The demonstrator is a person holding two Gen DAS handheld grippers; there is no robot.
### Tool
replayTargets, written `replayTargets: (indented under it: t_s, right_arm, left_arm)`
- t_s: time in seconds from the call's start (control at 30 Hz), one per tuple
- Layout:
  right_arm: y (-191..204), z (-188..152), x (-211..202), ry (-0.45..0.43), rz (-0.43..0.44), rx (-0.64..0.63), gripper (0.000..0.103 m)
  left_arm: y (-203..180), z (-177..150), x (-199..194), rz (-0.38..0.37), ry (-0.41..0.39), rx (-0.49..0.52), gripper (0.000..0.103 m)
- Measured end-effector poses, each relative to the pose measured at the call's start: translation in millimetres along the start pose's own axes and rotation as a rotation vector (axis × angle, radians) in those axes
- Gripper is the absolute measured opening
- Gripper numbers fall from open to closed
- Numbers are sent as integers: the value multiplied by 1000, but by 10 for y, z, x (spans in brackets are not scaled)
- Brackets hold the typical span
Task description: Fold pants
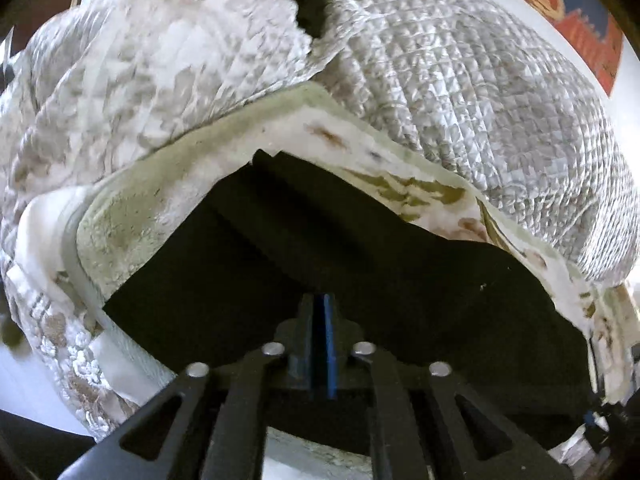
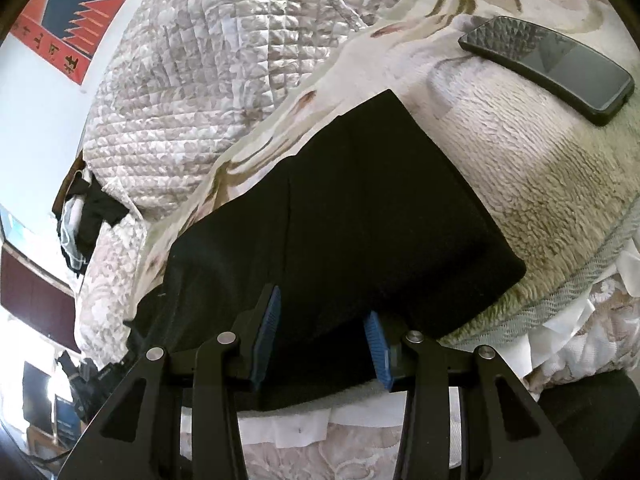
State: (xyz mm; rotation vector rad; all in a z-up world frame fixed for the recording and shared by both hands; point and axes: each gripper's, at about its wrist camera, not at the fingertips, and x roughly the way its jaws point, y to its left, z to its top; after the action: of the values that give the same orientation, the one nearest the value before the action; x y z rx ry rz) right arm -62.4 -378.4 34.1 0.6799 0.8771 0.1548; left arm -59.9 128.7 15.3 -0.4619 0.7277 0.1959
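Black pants [image 1: 340,260] lie folded on a fleecy cream blanket [image 1: 132,220] on the bed. My left gripper [image 1: 321,300] points down at their near part. Its blue pads stand almost together with a thin dark slit between them, and whether cloth is pinched there I cannot tell. In the right wrist view the pants [image 2: 360,200] form a long dark rectangle that reaches away from me. My right gripper [image 2: 323,302] is open at their near edge, its fingers straddling the black cloth, with the pads apart from it.
A black phone [image 2: 548,64] rests on the blanket [image 2: 520,180] to the far right of the pants. A bunched quilted cover [image 2: 200,80] rises behind them. Dark clothes [image 2: 92,208] are heaped at the left by the wall, which has a red and blue poster [image 2: 80,8].
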Motion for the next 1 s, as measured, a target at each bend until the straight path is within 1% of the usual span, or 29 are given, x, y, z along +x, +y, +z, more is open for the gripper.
replayTargets:
  t_s: [0.03, 0.1, 0.2, 0.23, 0.4, 0.47, 0.5, 0.57, 0.6, 0.63, 0.67, 0.7, 0.73, 0.77, 0.83, 0.87, 0.9, 1.0]
  right_arm:
    - [4, -2, 0, -1, -4, -2, 42]
    - [22, -2, 4, -4, -15, -5, 42]
    - [44, -7, 10, -15, -31, -10, 42]
    - [48, -2, 8, -19, -33, -7, 42]
    - [53, 21, -10, -59, -47, 7, 42]
    - [62, 29, 16, -55, -59, 1, 42]
    - [65, 32, 29, -53, -61, -2, 42]
    - [62, 38, 47, -55, -64, -4, 42]
    - [61, 44, 55, -57, -65, -4, 42]
    - [63, 48, 57, -58, -67, -4, 42]
    - [68, 53, 63, -58, -72, -5, 41]
    - [77, 54, 64, -59, -81, -6, 34]
    - [78, 57, 59, -62, -103, -7, 25]
    - [63, 60, 46, -65, -114, 2, 21]
    - [24, 70, 0, -73, -105, 29, 11]
    - [21, 77, -47, -82, -102, 31, 9]
    - [30, 80, -90, -91, -103, 26, 5]
    - [95, 81, -260, -122, -85, 1, 4]
  left_arm:
    - [28, 5, 9, -3, -6, -22, 30]
    - [153, 14, 4, -29, -19, -85, 34]
    - [221, 11, 40, -71, -21, -125, 39]
    - [223, 16, 55, -78, -25, -129, 40]
    - [182, 130, 167, -53, -56, -137, 40]
    - [187, 159, 216, -43, -62, -153, 40]
    - [180, 174, 239, -36, -65, -158, 39]
    - [170, 206, 260, -9, -71, -154, 28]
    - [163, 220, 282, 8, -70, -151, 15]
    - [175, 233, 300, 26, -68, -151, 7]
    - [188, 241, 308, 27, -64, -159, 7]
    - [194, 245, 289, 33, -65, -164, 5]
    - [188, 242, 247, 44, -72, -157, 5]
    - [166, 241, 195, 57, -82, -146, 5]
    - [122, 231, 40, 69, -110, -121, 5]
    - [99, 226, -43, 82, -122, -101, 5]
    - [86, 216, -125, 94, -132, -83, 5]
    - [131, 162, -294, 116, -129, -80, 5]
